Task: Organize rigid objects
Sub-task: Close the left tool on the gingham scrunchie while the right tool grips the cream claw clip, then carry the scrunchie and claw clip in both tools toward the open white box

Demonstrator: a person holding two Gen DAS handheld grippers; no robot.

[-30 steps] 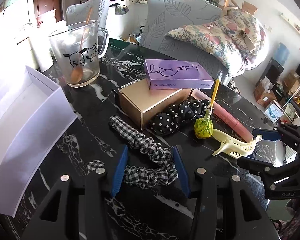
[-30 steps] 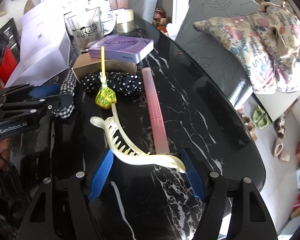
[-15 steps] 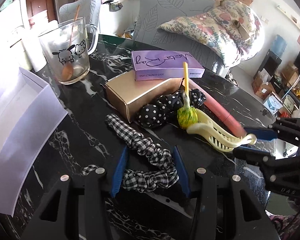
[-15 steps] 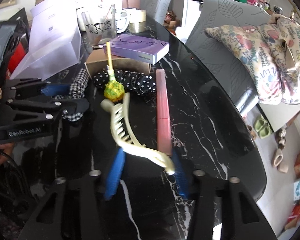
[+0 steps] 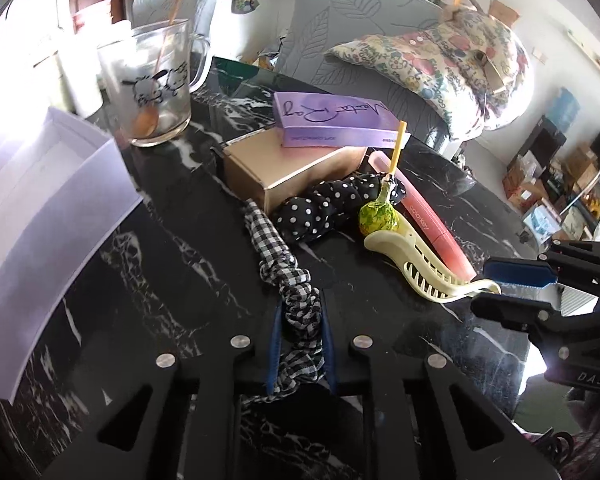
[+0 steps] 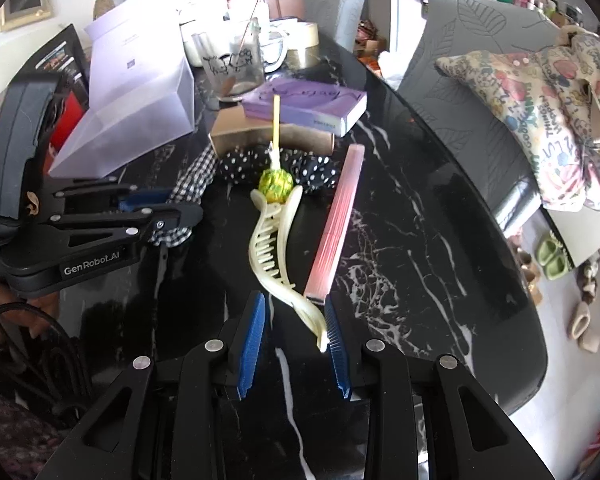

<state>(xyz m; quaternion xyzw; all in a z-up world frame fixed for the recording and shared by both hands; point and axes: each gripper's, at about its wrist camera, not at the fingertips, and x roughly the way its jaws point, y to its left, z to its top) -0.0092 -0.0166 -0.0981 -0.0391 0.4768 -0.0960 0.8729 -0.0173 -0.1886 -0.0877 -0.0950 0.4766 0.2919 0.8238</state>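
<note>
My left gripper (image 5: 300,344) is shut on a black-and-white checked scrunchie (image 5: 296,300) lying on the black marble table (image 5: 160,264). My right gripper (image 6: 296,340) has its jaws closed around the handle end of a cream hair claw clip (image 6: 276,256), whose far end touches a green lollipop (image 6: 275,186). A pink slim box (image 6: 337,224) lies right of the clip. A polka-dot scrunchie (image 6: 284,168), a gold box (image 5: 288,164) and a purple box (image 5: 335,120) sit behind.
An open white box (image 5: 48,208) stands at the left. A glass mug (image 5: 156,88) with a spoon stands at the back. Grey chairs and a floral pillow (image 6: 539,112) are beyond the table's right edge.
My left gripper has closed on the checked scrunchie. My right gripper has closed on the claw clip, which swung to point at the lollipop.
</note>
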